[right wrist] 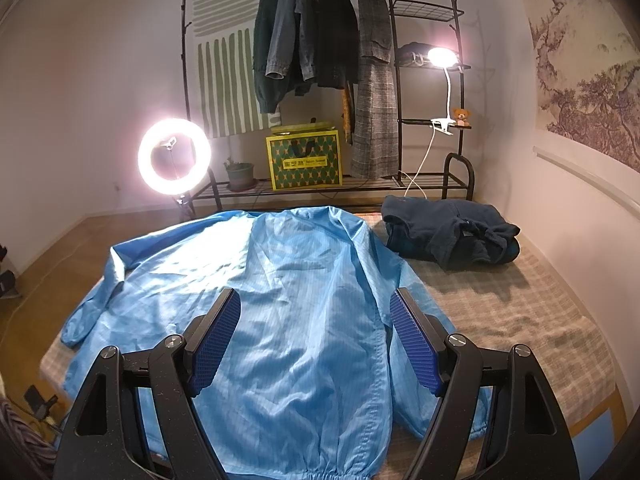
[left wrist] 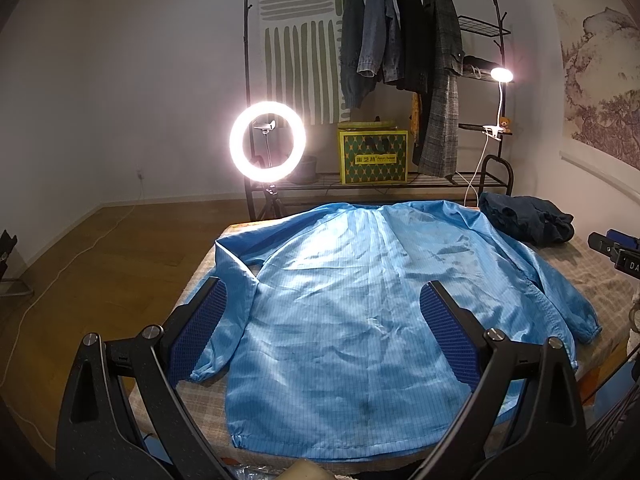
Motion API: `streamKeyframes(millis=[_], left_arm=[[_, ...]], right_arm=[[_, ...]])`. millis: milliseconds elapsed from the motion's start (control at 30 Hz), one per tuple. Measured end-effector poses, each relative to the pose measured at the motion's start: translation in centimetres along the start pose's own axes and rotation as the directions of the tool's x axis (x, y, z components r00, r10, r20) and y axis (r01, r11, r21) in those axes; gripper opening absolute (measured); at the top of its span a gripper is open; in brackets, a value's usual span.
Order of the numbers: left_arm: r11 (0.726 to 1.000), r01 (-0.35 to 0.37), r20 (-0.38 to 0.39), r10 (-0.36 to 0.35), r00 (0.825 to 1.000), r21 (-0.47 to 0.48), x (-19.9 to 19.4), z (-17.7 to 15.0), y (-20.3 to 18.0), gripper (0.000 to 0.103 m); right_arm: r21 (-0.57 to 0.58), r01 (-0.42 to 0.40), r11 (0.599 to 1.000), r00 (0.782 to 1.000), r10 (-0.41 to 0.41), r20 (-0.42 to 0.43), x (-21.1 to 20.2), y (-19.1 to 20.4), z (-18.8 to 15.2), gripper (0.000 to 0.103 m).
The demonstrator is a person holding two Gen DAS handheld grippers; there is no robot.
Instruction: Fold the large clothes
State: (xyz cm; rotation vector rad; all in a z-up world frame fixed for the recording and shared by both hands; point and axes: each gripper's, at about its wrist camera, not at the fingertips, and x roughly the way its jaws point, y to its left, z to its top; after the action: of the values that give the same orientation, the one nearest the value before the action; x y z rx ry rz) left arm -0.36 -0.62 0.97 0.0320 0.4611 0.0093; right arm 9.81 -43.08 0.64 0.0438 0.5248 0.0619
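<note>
Tabletop (right wrist: pixel 520 312) covered in a pale checked cloth. Spread flat across it, back side up, a light blue jacket (right wrist: pixel 288 300) with both sleeves lying out to the sides. Near the far right corner, just beside the jacket's shoulder, a folded dark blue garment (right wrist: pixel 452 232).

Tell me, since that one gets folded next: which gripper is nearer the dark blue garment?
Right. The right gripper hovers over the light blue jacket, with the dark blue garment just ahead to its right. The left gripper sits farther left.
</note>
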Motion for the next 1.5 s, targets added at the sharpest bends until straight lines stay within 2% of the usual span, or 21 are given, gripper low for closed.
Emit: streamKeyframes(millis=[1500], left_arm=[[1.000, -0.002, 0.004, 0.002, 1.000, 0.004, -0.10, -0.02, -0.12, 0.099]], right_arm=[[0.005, -0.005, 1.000, 1.000, 0.005, 0.000, -0.01, 0.03, -0.06, 0.077]])
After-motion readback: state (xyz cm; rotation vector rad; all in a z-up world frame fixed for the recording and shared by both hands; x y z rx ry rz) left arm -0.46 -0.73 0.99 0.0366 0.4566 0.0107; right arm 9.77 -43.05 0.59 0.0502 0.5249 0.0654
